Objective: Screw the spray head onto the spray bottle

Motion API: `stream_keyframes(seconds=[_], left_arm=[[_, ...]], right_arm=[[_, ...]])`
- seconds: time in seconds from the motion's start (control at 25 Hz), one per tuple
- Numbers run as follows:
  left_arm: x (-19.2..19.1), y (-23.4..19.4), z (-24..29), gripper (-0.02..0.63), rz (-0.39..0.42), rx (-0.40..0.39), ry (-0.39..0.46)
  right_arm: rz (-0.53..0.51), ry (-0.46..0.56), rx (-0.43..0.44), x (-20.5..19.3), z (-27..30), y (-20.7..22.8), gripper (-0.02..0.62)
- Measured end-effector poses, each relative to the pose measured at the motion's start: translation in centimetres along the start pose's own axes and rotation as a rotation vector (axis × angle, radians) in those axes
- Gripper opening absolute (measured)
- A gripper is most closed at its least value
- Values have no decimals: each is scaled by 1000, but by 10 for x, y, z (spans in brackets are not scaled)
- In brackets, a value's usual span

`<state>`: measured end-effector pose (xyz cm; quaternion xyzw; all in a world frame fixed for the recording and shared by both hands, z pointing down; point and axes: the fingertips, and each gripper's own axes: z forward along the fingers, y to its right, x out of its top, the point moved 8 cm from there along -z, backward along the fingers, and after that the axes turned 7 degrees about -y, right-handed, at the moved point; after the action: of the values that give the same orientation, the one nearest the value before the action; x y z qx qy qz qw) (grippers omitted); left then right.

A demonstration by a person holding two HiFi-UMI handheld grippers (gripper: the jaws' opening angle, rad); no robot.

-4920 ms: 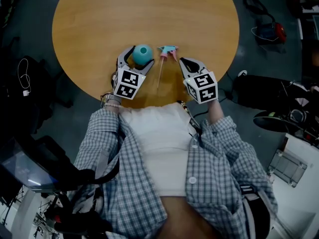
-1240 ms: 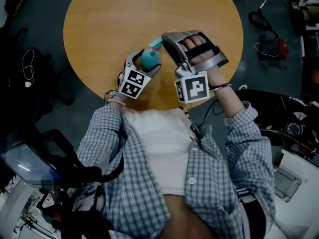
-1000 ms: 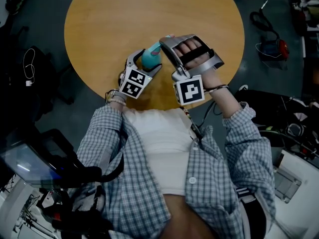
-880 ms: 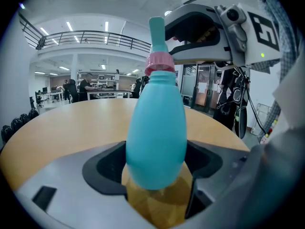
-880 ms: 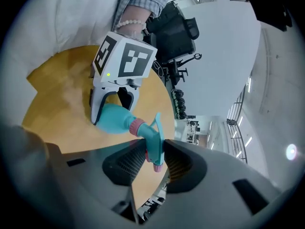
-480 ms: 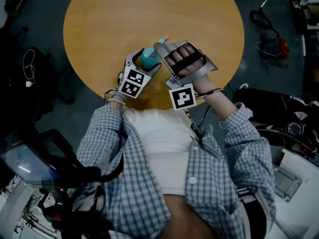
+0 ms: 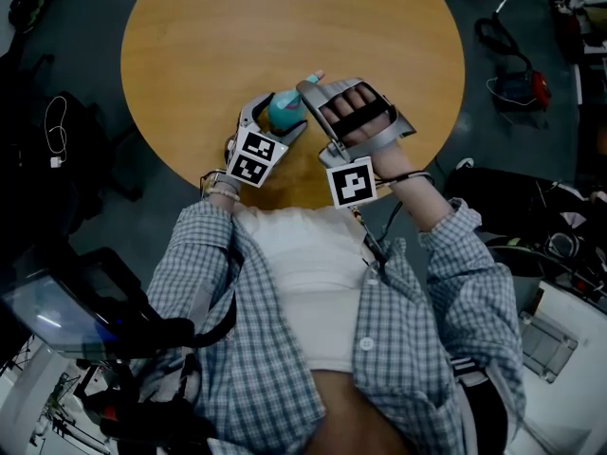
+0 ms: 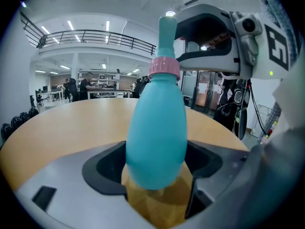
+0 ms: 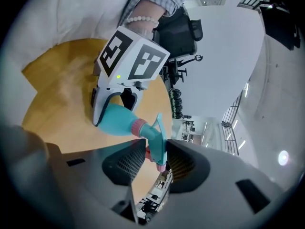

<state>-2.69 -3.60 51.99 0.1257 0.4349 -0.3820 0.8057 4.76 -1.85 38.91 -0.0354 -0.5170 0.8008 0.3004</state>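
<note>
A teal spray bottle (image 7: pixel 282 112) stands upright on the round wooden table (image 7: pixel 237 36), near its front edge. My left gripper (image 7: pixel 275 114) is shut on the bottle's body (image 8: pixel 156 128), one jaw on each side. The spray head (image 9: pixel 156 140), teal with a pink collar (image 8: pixel 164 69), sits on the bottle's neck. My right gripper (image 7: pixel 311 85), rolled onto its side, reaches in from the right and is shut on the spray head (image 7: pixel 310 80). In the right gripper view the bottle (image 9: pixel 116 119) lies beyond the right gripper (image 9: pixel 156 159), and the left gripper's marker cube (image 9: pixel 133 58) is behind it.
Both hands work at the table's near edge (image 7: pixel 285 197), close to the person's body. Dark floor surrounds the table. A bag with cables (image 7: pixel 517 60) lies on the floor at the right, and dark equipment (image 7: pixel 531 197) stands further down.
Earlier the spray head lay on the table beside the bottle; it is now on the bottle's neck in my right gripper. Over the last second my right hand has rolled slightly.
</note>
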Motion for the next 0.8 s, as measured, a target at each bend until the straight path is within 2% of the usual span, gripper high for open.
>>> stream_keyframes(seconds=[0.24, 0.32, 0.4, 0.48, 0.56, 0.72, 0.8], left_arm=[[-4, 0, 4, 387, -6, -3, 12], [-1, 0, 2, 387, -5, -2, 9], [4, 0, -2, 387, -2, -1, 3], [5, 0, -2, 387, -2, -1, 2], [4, 0, -2, 387, -3, -2, 2], [2, -1, -2, 388, -2, -6, 2], [2, -1, -1, 387, -3, -8, 2]], right_arm=[[70, 12, 56, -13, -5, 3, 118], [136, 10, 64, -23, -8, 7, 118], [246, 15, 85, -33, -10, 10, 118], [415, 37, 124, -44, -10, 13, 118], [630, 96, 212, -54, -9, 9, 118], [1147, 340, 523, -62, -6, -10, 117], [1352, 443, 622, -61, -1, -20, 117]])
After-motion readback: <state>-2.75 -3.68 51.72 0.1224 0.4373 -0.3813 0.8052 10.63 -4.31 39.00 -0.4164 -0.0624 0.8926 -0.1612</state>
